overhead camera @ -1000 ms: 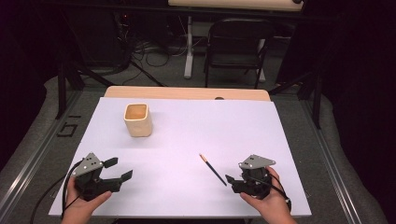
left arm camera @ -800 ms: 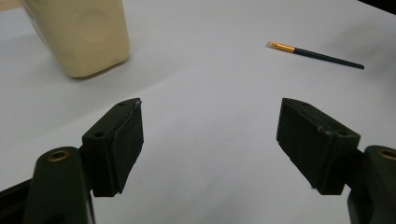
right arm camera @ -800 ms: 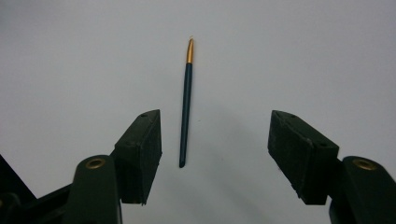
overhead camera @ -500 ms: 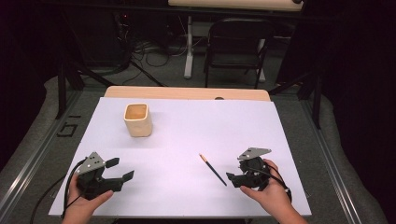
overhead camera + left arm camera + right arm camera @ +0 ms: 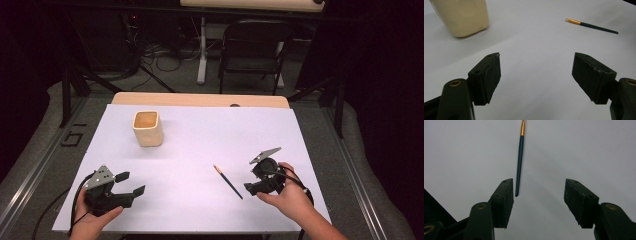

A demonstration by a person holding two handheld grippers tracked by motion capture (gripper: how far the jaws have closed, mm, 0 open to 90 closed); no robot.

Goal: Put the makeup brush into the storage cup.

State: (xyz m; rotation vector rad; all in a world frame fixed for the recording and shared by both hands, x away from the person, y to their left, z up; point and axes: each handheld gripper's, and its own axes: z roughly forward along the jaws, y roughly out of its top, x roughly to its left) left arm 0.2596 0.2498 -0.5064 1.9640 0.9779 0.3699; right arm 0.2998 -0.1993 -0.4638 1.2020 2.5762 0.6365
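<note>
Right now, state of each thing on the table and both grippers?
Cream square cup: upright on the white sheet, looks empty.
Thin dark-handled paintbrush with a gold ferrule: lying flat on the sheet, untouched, its handle end just ahead of the right gripper's jaws.
Left gripper: open, nothing between the jaws.
Right gripper: open, jaws have just been closing a little, brush not yet between them.
</note>
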